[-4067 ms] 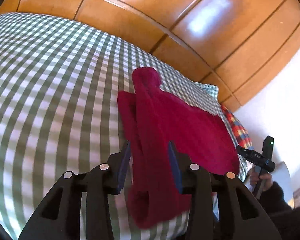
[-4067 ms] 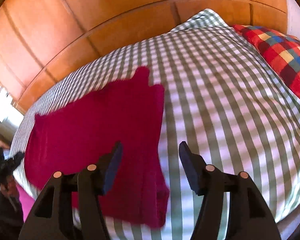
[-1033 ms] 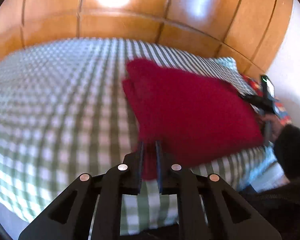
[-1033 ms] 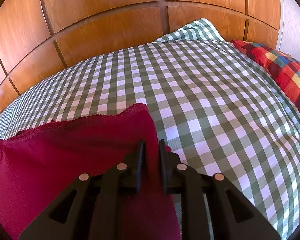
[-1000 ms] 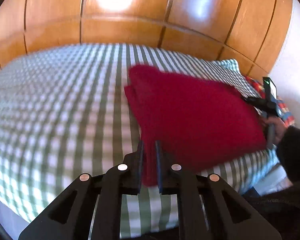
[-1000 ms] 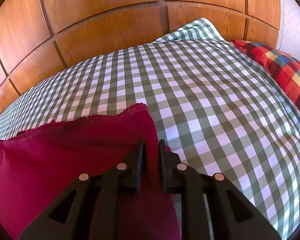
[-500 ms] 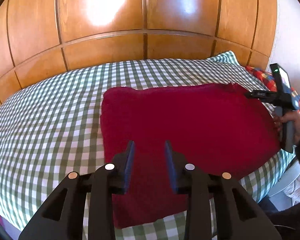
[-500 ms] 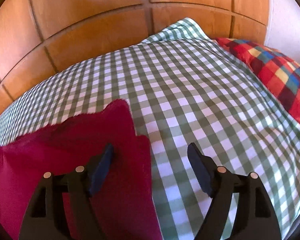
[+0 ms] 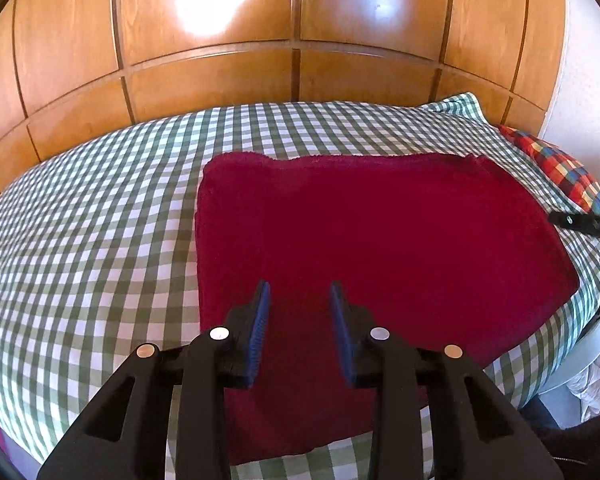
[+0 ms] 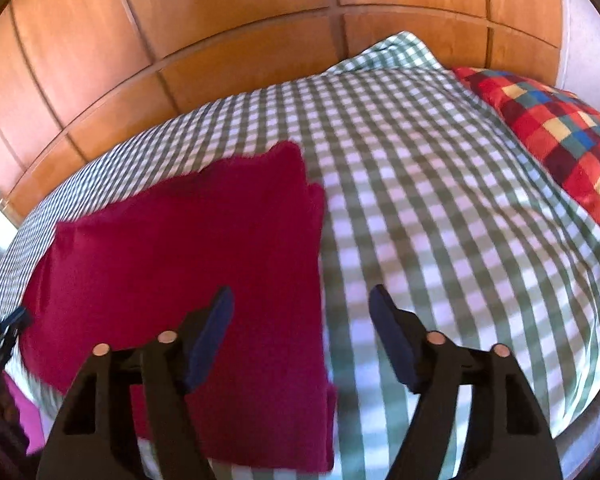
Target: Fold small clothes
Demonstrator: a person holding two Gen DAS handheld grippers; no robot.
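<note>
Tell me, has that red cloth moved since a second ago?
Yes. The red cloth was bunched and held up; it now lies flat on the checked bedcover, spread toward the wooden wall, and neither gripper pinches it.

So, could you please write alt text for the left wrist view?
A folded dark red cloth lies flat on a green-checked bed, wood panelling behind. The left claw hovers open over its near edge, gripping nothing.
</note>
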